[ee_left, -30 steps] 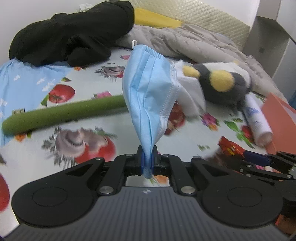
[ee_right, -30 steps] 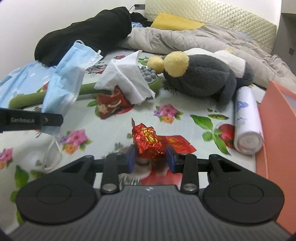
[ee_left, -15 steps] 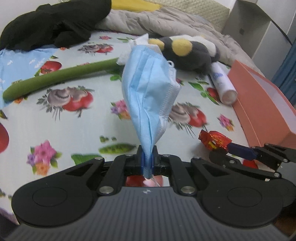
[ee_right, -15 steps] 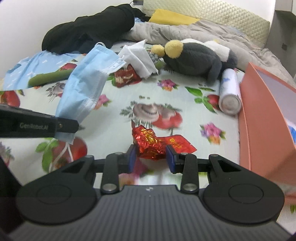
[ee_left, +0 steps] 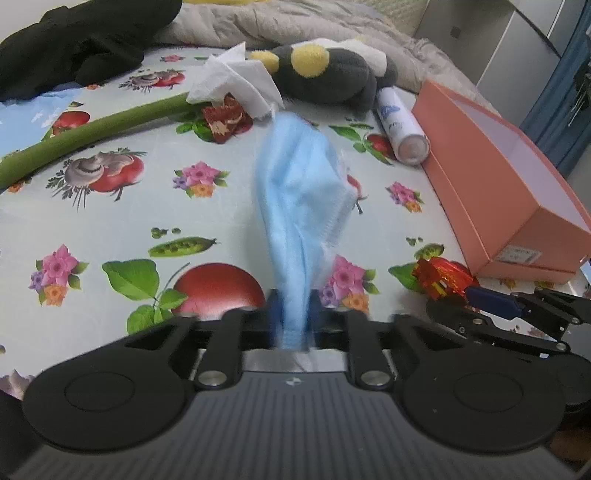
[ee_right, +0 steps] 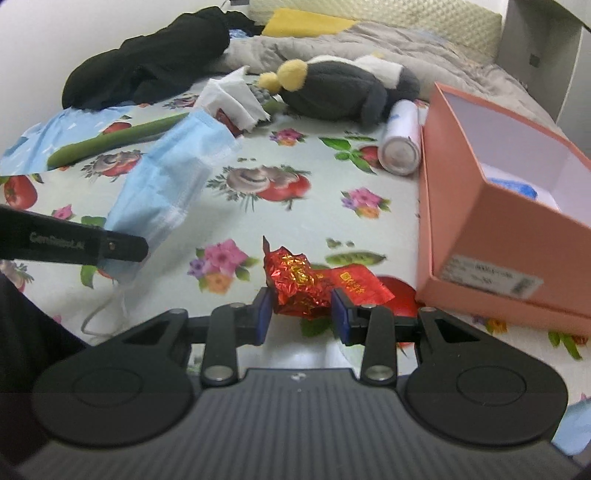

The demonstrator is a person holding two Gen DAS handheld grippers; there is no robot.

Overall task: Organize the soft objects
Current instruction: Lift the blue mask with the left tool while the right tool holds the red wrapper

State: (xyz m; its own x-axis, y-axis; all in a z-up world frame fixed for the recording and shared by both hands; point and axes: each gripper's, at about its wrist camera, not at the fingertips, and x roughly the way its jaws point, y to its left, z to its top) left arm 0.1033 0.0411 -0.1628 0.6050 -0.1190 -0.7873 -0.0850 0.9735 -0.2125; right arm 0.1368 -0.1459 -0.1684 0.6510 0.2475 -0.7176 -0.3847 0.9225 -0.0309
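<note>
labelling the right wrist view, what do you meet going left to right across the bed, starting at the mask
mask → red wrapper between the right fingers → white bottle → pink box

A bed (ee_right: 314, 206) in a fruit-and-flower sheet fills the room; quilted headboard (ee_right: 424, 22) at twelve o'clock, white wall (ee_right: 74, 33) at ten, blue curtain (ee_left: 569, 92) at two.

We see the mask (ee_left: 301, 192) smeared by motion, its lower end blurred between the left gripper's (ee_left: 291, 317) opening jaws. The box (ee_right: 509, 229) runs off the right edge; something blue and white inside it is mostly hidden by its wall. Its label is unreadable.
</note>
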